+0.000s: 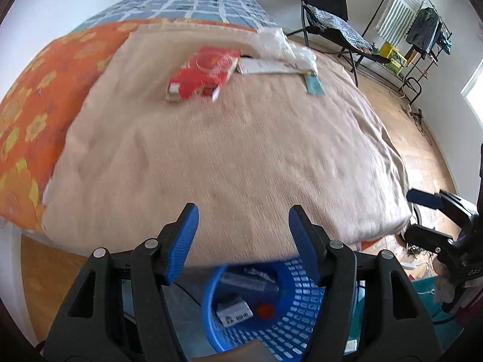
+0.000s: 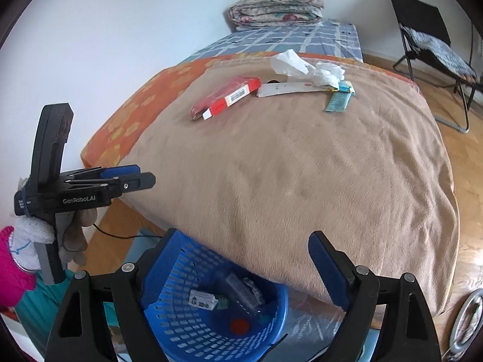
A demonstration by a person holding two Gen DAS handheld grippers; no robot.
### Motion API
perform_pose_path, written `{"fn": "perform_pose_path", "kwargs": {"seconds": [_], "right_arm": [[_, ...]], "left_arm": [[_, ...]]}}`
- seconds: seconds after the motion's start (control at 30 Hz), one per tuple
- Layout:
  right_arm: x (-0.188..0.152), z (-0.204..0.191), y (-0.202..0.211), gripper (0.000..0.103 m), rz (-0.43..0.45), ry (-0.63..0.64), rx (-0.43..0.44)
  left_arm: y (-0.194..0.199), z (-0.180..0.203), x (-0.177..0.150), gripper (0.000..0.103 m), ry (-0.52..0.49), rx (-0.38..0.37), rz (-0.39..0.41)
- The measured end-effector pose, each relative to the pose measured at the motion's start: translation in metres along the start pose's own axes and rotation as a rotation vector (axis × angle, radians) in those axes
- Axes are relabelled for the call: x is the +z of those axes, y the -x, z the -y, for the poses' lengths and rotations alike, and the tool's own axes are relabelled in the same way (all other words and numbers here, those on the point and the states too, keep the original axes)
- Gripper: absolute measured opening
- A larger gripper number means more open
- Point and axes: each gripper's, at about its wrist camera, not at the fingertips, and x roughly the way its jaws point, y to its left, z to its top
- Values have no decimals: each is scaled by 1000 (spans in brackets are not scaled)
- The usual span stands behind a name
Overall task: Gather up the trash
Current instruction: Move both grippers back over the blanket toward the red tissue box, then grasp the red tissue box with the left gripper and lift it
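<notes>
Trash lies at the far end of a beige blanket [image 1: 226, 157] on the bed: a red box [image 1: 202, 75] [image 2: 226, 98], a long white packet [image 1: 265, 67] [image 2: 289, 88], crumpled white tissue [image 1: 283, 45] [image 2: 305, 66] and a teal sachet [image 1: 314, 86] [image 2: 338, 99]. A blue perforated basket [image 1: 302, 325] [image 2: 187, 325] stands on the floor at the bed's near edge and holds several discarded items. My left gripper [image 1: 244, 208] [image 2: 142, 175] is open and empty above the basket. My right gripper [image 2: 241, 235] [image 1: 419, 214] is open wide, also empty.
A folded quilt [image 2: 274, 6] sits at the head of the bed. A black folding chair [image 2: 428, 45] and a clothes rack [image 1: 416, 30] stand on the wooden floor to the right. A gloved hand with a pink sleeve [image 2: 12, 271] holds the left gripper.
</notes>
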Motion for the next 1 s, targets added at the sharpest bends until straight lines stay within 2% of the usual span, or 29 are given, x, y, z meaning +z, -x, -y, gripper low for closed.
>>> {"fn": "perform_pose_path", "kwargs": {"seconds": [0.17, 0.43, 0.57, 0.77, 0.9, 1.0], "right_arm": [[12, 7, -1, 88, 5, -48, 29], [40, 14, -5, 88, 24, -35, 17], [61, 23, -8, 88, 47, -49, 11], [85, 28, -13, 88, 72, -55, 13], [94, 32, -20, 88, 68, -64, 26], [96, 35, -27, 88, 56, -65, 31]], "left_arm": [[-5, -20, 30, 64, 57, -14, 16], [-23, -67, 91, 64, 192, -52, 62], [-44, -91, 114, 64, 296, -114, 45], [-76, -116, 139, 64, 381, -166, 21], [-97, -123, 148, 65, 401, -171, -6], [-114, -122, 154, 66, 369, -168, -36]]}}
